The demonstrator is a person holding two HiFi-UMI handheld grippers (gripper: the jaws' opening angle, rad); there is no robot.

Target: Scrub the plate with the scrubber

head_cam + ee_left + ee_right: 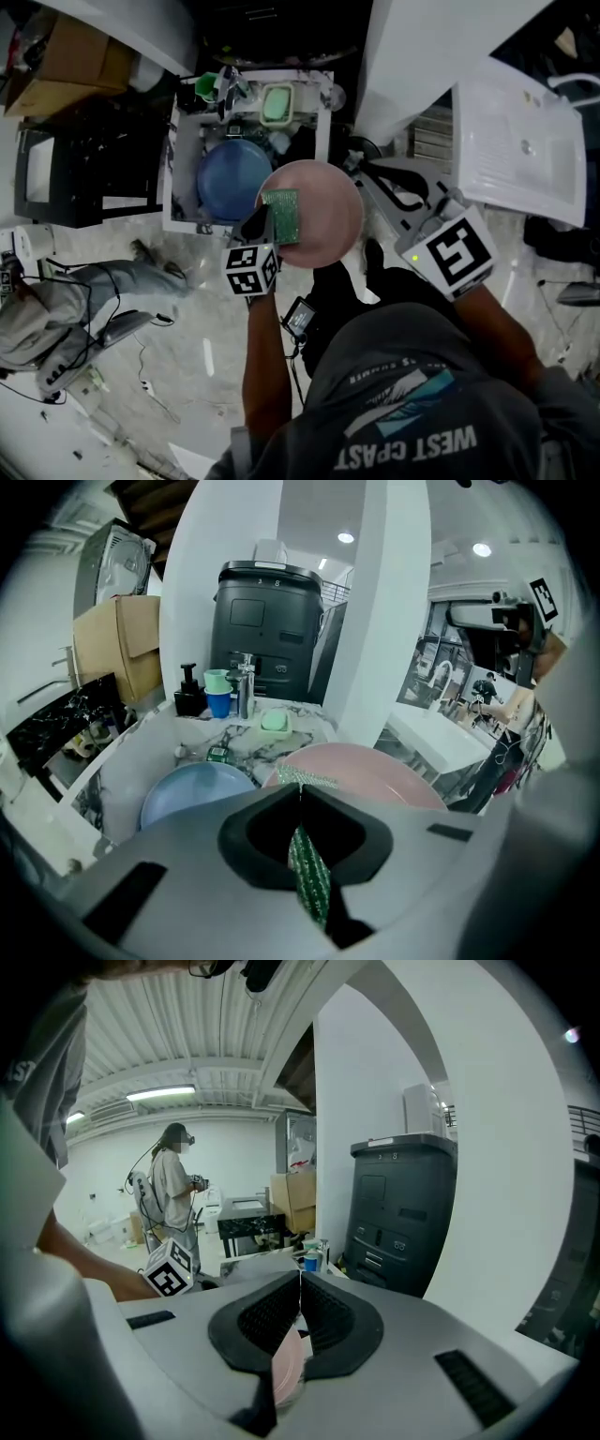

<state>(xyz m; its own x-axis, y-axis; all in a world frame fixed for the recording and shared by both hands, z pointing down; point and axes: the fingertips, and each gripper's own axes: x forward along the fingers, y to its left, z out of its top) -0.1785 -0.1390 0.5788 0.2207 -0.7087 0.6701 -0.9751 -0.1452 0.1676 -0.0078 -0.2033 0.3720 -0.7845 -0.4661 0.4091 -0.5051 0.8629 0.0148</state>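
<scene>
A pink plate [323, 220] is held in the air in front of the sink [183, 141], partly over the blue plate. My right gripper [363, 185] is shut on its right rim, and the rim shows edge-on between the jaws [289, 1363]. My left gripper [262, 223] is shut on a green scrubber [281, 216], which lies against the left part of the plate's face. In the left gripper view the scrubber [309, 878] stands pinched between the shut jaws with the pink plate [375, 771] just beyond the tips.
A blue plate [228, 178] lies in the sink. A green soap dish [278, 103], a faucet [244, 682] and cups [217, 691] stand at the sink's back. A black bin [267, 630] and a white column [375, 602] stand behind. A person [173, 1194] stands far off.
</scene>
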